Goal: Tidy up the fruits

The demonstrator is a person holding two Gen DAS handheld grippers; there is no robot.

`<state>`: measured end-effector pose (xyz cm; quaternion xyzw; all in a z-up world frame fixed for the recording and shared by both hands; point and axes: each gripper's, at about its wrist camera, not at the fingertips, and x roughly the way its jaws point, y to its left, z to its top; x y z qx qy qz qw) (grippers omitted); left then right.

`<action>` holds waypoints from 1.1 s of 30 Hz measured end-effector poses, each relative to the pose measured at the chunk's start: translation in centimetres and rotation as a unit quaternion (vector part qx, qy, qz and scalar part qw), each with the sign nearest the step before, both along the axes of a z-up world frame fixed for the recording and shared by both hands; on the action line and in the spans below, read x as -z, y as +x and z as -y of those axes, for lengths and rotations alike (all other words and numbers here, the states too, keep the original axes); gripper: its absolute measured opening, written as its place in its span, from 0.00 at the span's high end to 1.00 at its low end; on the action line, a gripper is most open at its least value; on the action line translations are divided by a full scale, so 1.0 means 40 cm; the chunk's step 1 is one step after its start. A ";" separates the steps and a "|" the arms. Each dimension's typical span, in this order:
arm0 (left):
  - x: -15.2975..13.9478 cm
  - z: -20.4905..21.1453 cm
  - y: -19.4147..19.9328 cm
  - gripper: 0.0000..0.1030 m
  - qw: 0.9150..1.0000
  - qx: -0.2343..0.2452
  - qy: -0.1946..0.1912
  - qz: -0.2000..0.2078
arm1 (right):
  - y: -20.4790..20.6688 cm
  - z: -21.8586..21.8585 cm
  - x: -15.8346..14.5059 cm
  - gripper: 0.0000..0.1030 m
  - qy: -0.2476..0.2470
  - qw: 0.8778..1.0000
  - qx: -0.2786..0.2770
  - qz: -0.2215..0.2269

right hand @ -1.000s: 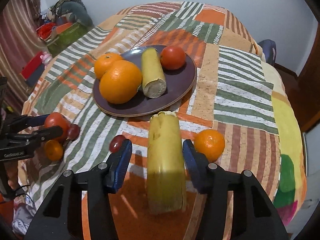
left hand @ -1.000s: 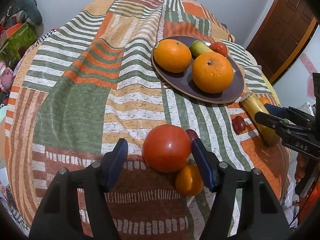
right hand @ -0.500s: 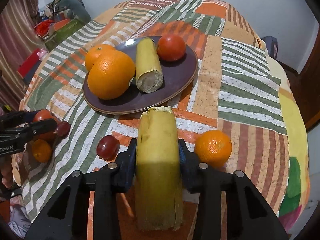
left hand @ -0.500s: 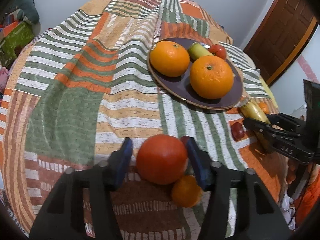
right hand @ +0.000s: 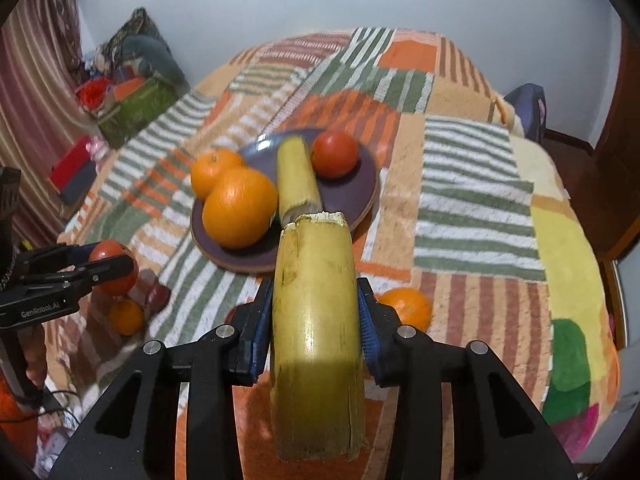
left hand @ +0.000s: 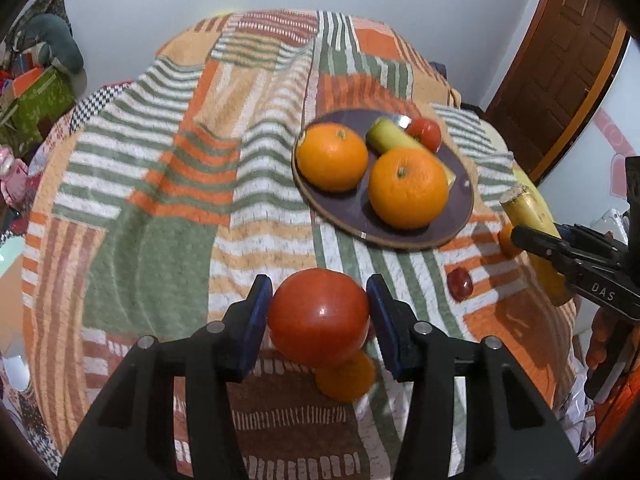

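your left gripper (left hand: 318, 318) is clamped on the big tomato (left hand: 318, 316), your right gripper (right hand: 314, 320) on the yellow stalk piece (right hand: 316, 320); both are raised off the blanket (left hand: 160, 208), likely to join the oranges on the plate (left hand: 460, 216) ahead.

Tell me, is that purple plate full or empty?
Partly full: the purple plate holds two oranges, a banana piece and a tomato.
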<state>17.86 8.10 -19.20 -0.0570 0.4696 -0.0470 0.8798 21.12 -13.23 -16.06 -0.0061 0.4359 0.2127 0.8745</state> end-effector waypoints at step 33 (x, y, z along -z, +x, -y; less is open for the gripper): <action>0.026 0.047 0.224 0.53 1.000 0.016 -0.009 -0.009 | 0.209 -0.164 -0.064 0.65 -0.002 0.997 -0.046 0.060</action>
